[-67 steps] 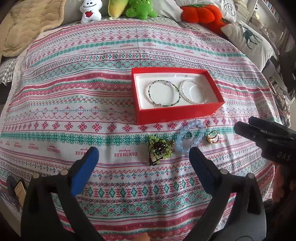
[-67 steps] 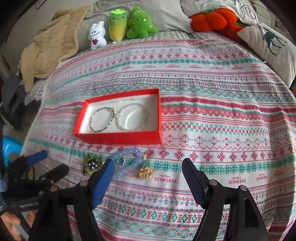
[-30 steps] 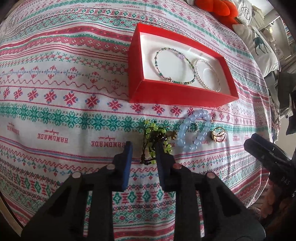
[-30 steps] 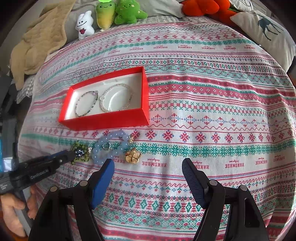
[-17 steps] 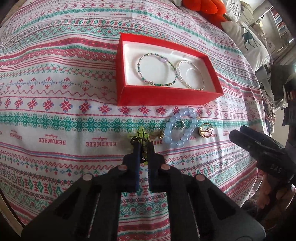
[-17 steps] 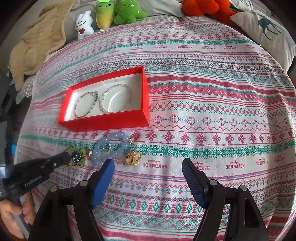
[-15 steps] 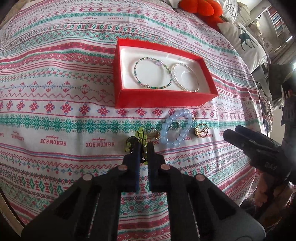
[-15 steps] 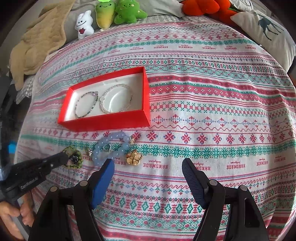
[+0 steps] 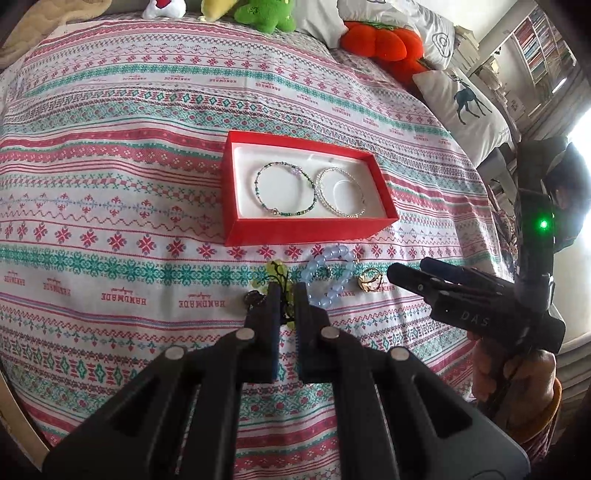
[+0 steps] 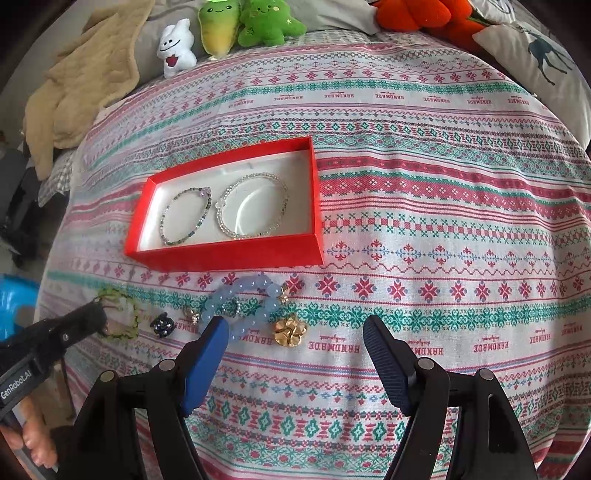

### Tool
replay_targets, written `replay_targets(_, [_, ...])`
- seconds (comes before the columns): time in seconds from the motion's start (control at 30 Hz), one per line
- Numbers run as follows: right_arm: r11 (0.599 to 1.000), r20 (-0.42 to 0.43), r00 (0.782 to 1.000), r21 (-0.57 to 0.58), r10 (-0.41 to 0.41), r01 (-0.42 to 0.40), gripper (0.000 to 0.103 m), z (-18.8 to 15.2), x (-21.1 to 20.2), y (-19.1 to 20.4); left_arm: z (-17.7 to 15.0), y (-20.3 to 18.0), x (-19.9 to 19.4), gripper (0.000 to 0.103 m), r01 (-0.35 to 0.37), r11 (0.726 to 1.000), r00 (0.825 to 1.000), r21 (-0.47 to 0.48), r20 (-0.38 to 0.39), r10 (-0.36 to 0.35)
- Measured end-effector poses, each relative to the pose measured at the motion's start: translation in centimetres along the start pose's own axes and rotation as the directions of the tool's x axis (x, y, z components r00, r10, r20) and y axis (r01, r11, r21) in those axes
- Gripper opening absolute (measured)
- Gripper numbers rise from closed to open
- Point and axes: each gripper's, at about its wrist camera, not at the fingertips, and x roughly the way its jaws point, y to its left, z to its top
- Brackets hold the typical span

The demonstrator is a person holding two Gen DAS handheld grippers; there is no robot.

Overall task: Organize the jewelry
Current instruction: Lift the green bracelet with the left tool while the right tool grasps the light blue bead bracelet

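A red box with a white lining holds a green bead bracelet and a clear bead bracelet. My left gripper is shut on a green bead bracelet and holds it just above the cloth, in front of the box. Beside it lie a dark bead cluster, a pale blue bead bracelet and a gold flower piece. My right gripper is open and empty above the gold piece.
The patterned bedspread covers the bed. Plush toys, an orange cushion and a deer pillow lie along the far edge. A beige blanket is at the back left.
My left gripper closed on the green bracelet and lifted it, pulling it left, away from the dark bead cluster. My right gripper stayed open in place.
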Motion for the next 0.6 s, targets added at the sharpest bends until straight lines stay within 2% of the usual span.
replay_targets(0.1, [1.0, 0.0, 1.0, -0.004, 0.004, -0.004, 0.07, 0.7, 0.8, 0.2, -0.1, 0.1, -0.3, 0.008, -0.001, 1.0, 1.0, 0.003, 0.003, 0.001])
replay_targets(0.17, [1.0, -0.009, 1.0, -0.016, 0.006, -0.006, 0.055, 1.2, 1.5, 0.5, -0.1, 0.0, -0.2, 0.008, -0.01, 1.0, 1.0, 0.005, 0.005, 0.01])
replay_targets(0.2, [1.0, -0.017, 1.0, -0.018, 0.011, -0.012, 0.051, 1.4, 1.8, 0.6, -0.1, 0.1, -0.3, 0.008, -0.013, 1.0, 1.0, 0.005, 0.005, 0.013])
replay_targets(0.27, [0.999, -0.04, 0.999, -0.012, 0.033, -0.034, 0.034, 1.7, 2.6, 0.7, 0.0, 0.3, -0.1, 0.008, -0.018, 1.0, 1.0, 0.002, 0.0, 0.018])
replay_targets(0.33, [0.998, -0.058, 0.996, -0.004, 0.061, -0.062, 0.029, 1.9, 3.2, 1.0, 0.0, 0.4, -0.1, 0.008, -0.019, 1.0, 1.0, 0.0, -0.003, 0.019])
replay_targets(0.6, [0.994, -0.054, 0.998, -0.099, 0.037, -0.042, 0.024, 2.3, 4.4, 3.3, -0.1, 0.4, 0.5, 0.008, -0.017, 1.0, 1.0, 0.004, -0.022, 0.018])
